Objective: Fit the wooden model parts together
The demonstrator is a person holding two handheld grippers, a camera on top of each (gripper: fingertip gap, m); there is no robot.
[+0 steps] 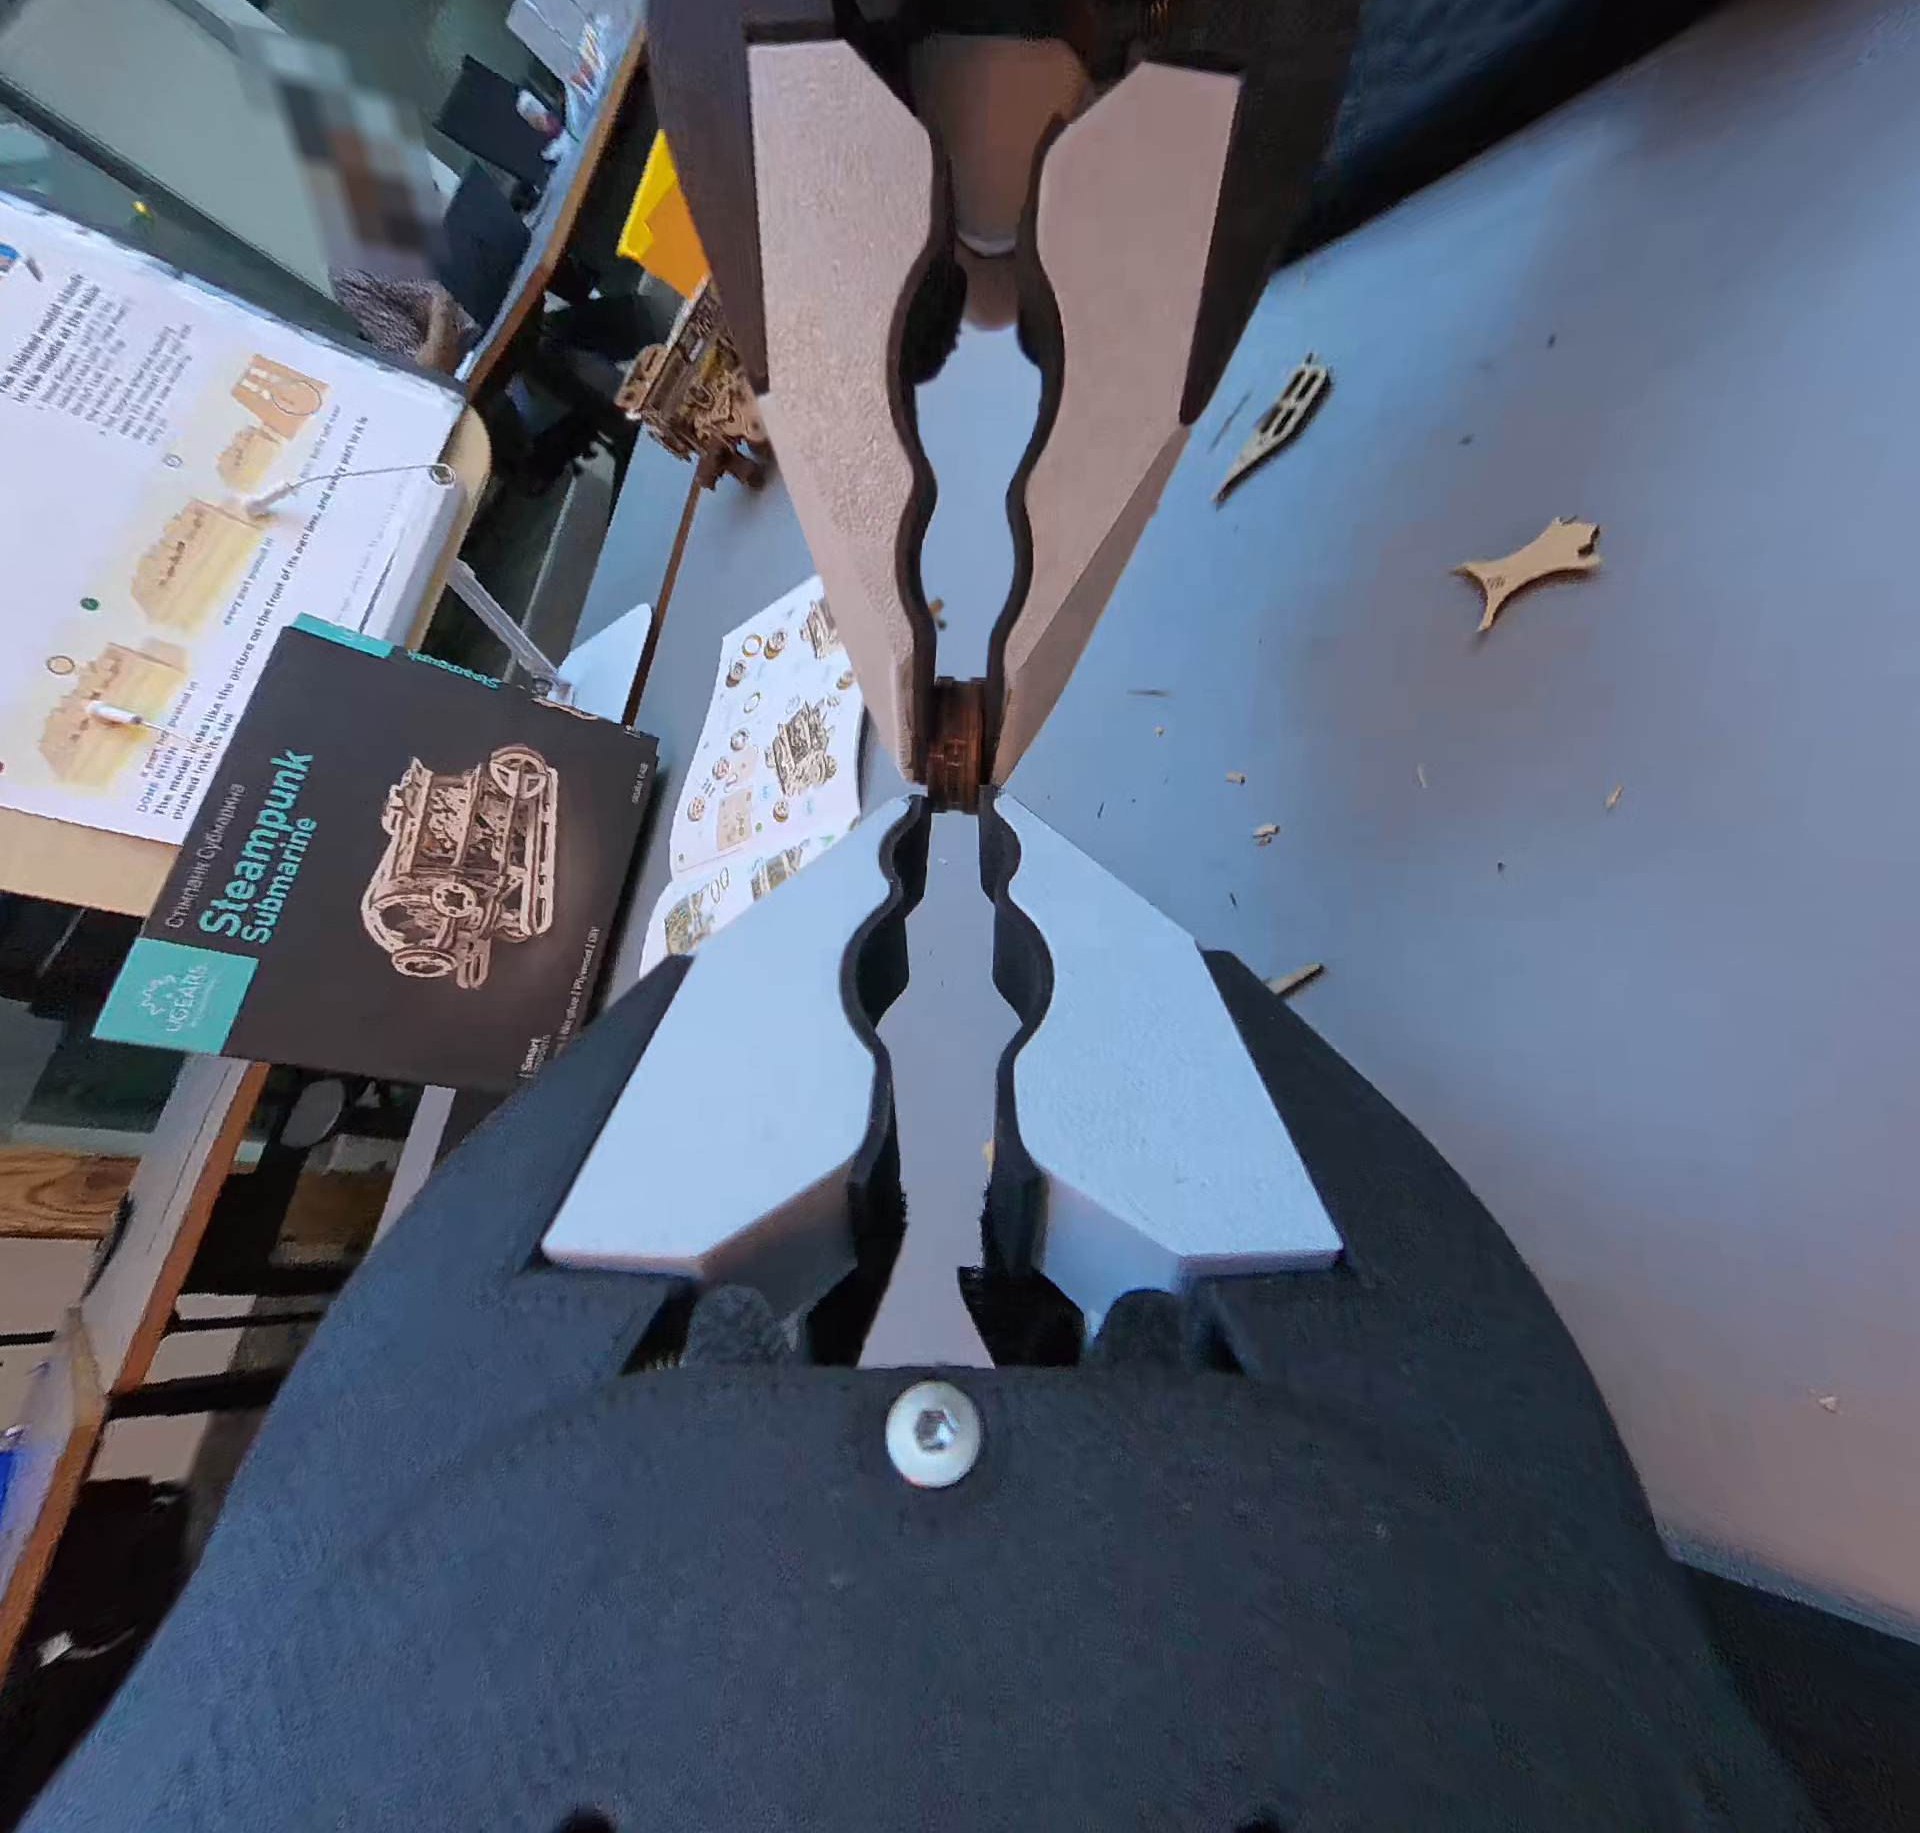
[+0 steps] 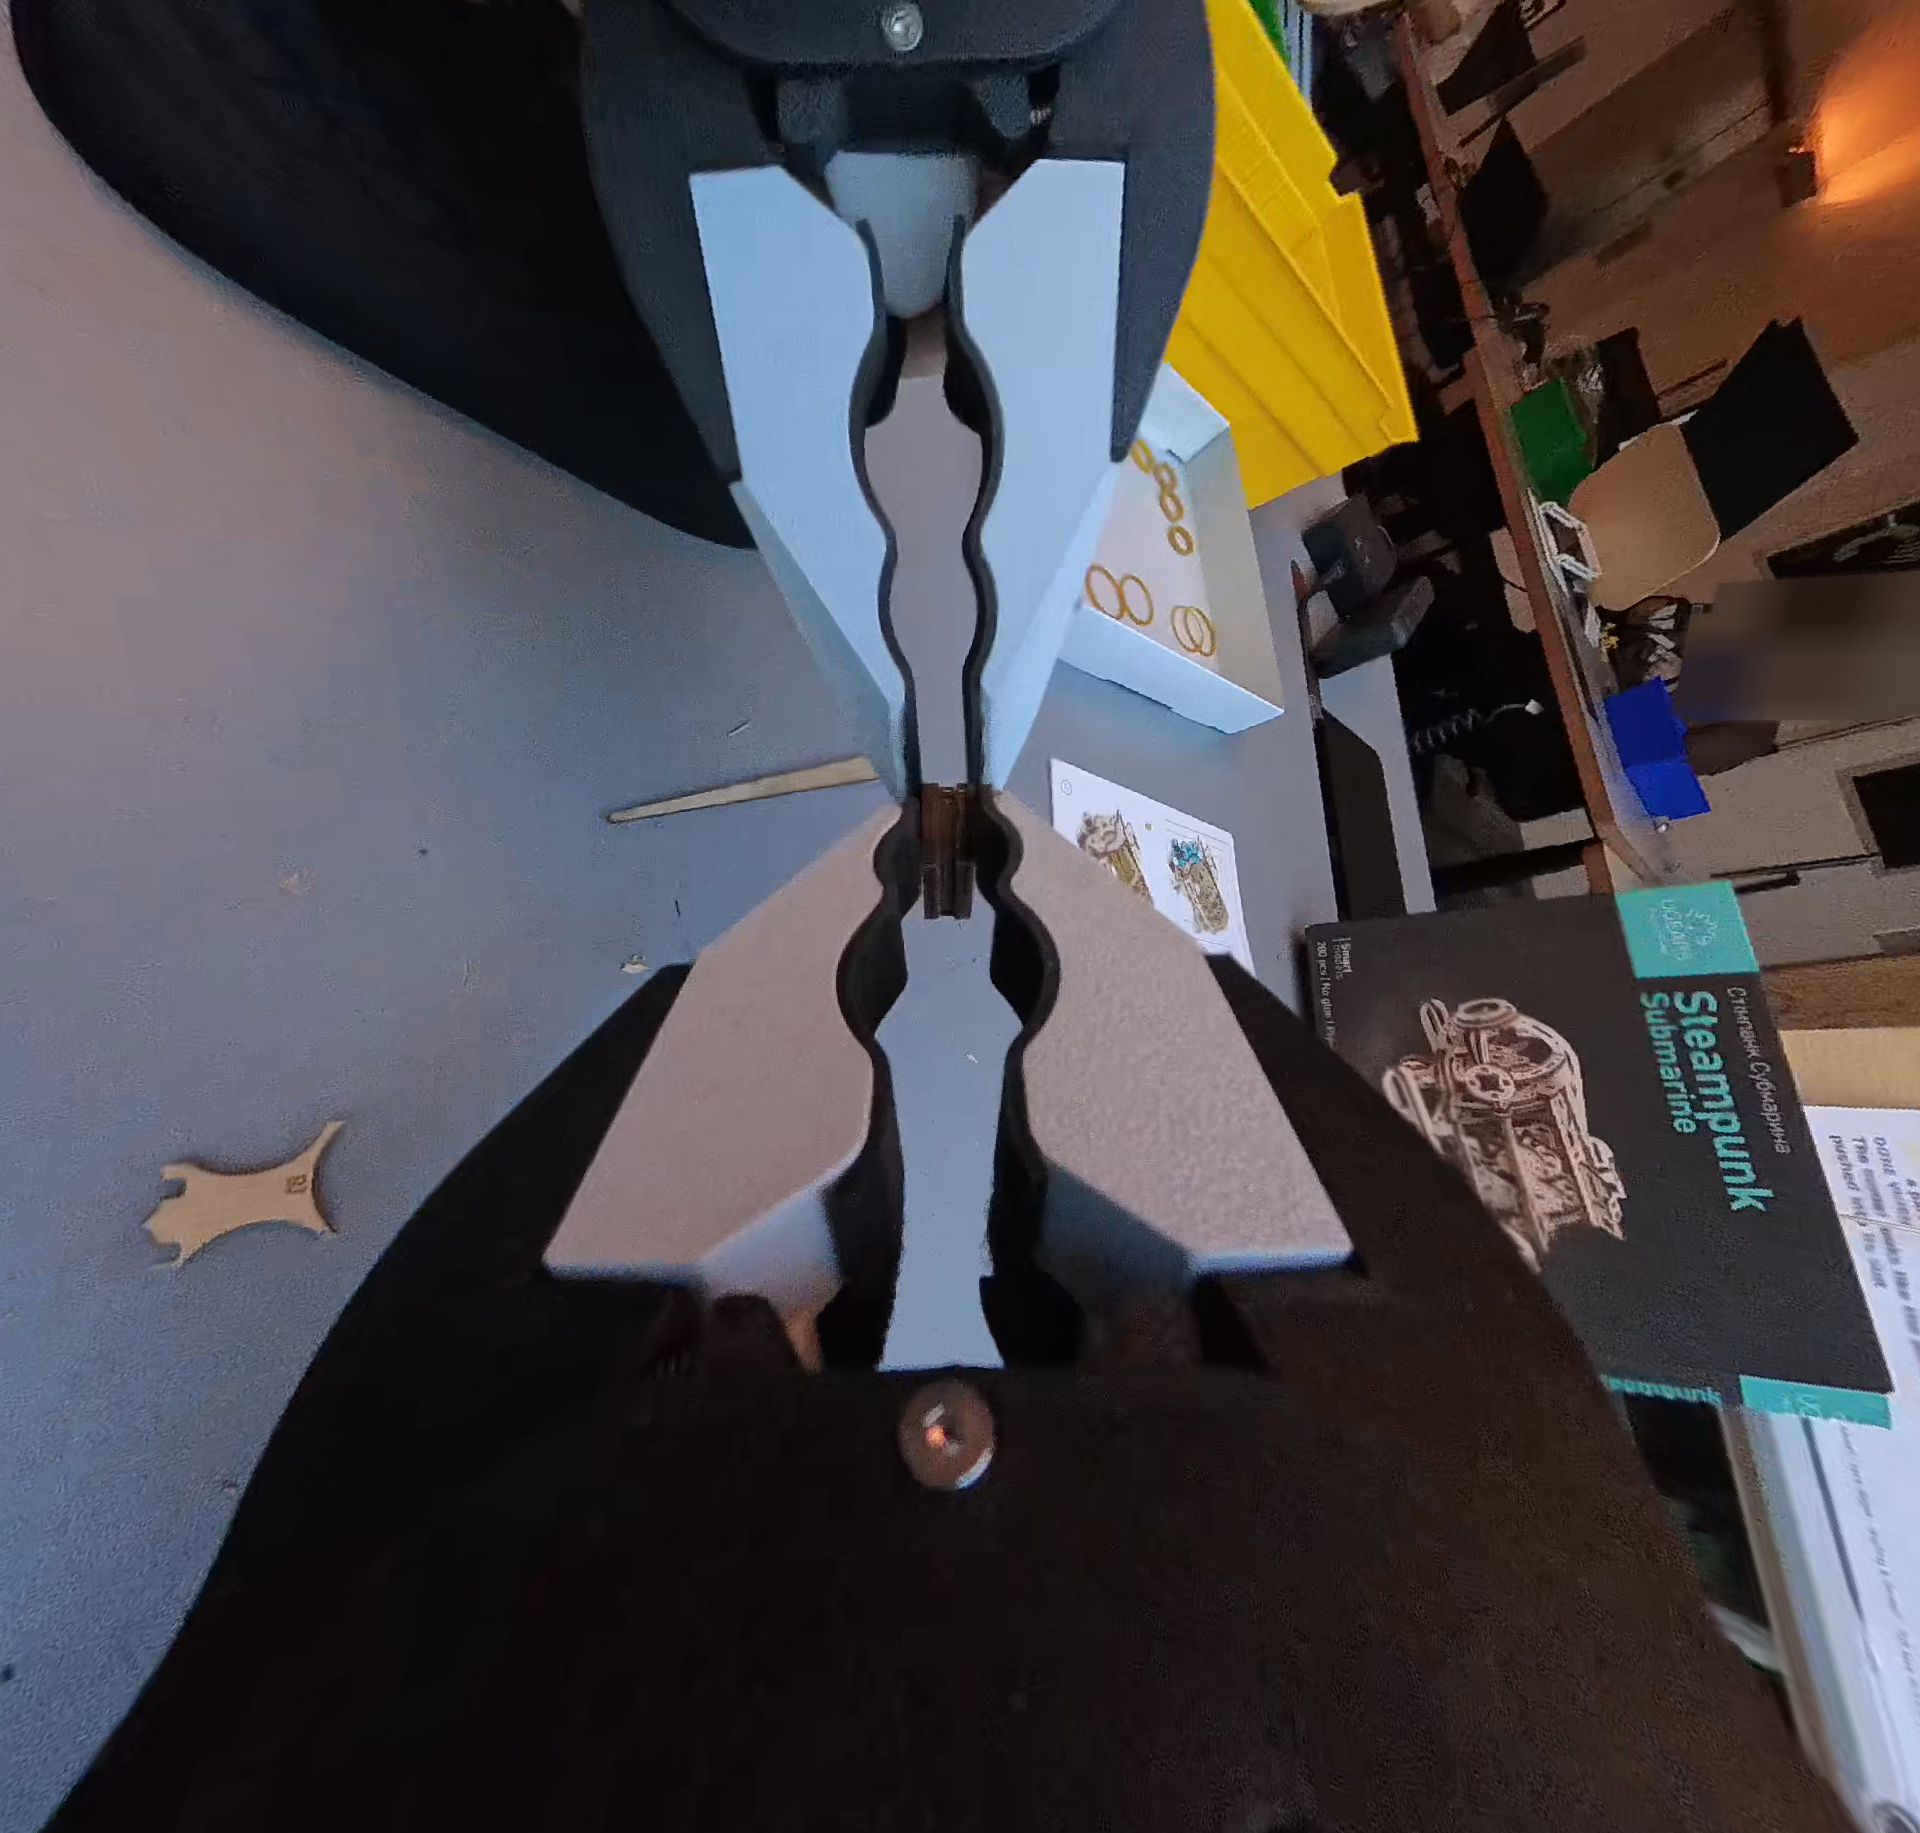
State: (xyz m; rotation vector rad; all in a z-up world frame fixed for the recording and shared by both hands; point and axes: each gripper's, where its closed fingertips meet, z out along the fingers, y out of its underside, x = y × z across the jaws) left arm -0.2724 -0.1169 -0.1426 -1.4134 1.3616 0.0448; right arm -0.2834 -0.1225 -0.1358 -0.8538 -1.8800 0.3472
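A small dark wooden model part [image 1: 956, 744] is pinched between both grippers, which meet tip to tip above the grey table [image 1: 1558, 952]. My left gripper [image 1: 952, 809], with white fingers, is narrowed onto the part's near end. My right gripper [image 1: 956, 734], with beige fingers, comes in from the top and is shut on the part. In the right wrist view the part [image 2: 945, 853] sits between my right gripper's tips [image 2: 945, 833], and the left gripper [image 2: 941, 781] closes on its far end. The part looks layered; I cannot tell if it is one piece or two.
Loose wooden offcuts [image 1: 1527, 568] [image 2: 244, 1196] and a thin stick [image 2: 743, 791] lie on the table. A black kit box [image 1: 395, 869], a printed sheet [image 1: 769, 734], a white tray with gold rings [image 2: 1164, 578], yellow bins [image 2: 1288, 329] and a part-built wooden model [image 1: 696, 391] stand along one side. My two grippers' fingertips are within a few centimetres of each other. The left tips stand about 8 cm off the thin stick [image 2: 743, 791].
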